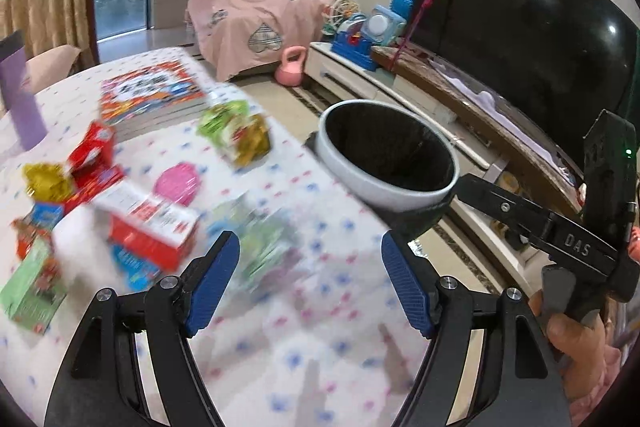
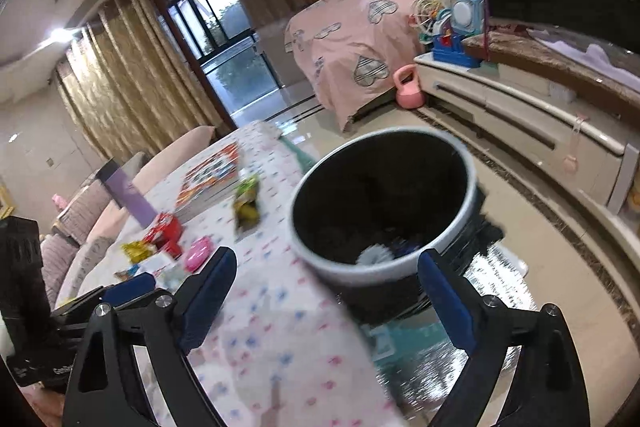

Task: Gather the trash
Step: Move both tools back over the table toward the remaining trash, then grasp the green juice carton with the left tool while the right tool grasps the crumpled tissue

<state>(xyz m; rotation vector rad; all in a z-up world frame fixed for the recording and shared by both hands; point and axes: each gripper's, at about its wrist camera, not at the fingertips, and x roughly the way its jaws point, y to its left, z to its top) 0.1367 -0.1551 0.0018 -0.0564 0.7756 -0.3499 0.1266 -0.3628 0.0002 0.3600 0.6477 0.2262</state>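
Fingers (image 1: pixel 218 279) of both grippers spread, empty, near bin (image 1: pixel 394 187)

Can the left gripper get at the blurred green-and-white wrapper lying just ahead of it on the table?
Probably yes. The left gripper is open and empty, and the wrapper lies on the tablecloth just past its fingertips, with nothing between them.

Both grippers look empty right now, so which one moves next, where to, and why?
Probably ease the open left gripper forward and down onto the blurred green-white wrapper just ahead of its fingers; it is the nearest trash, and the bin stands beside the table edge.
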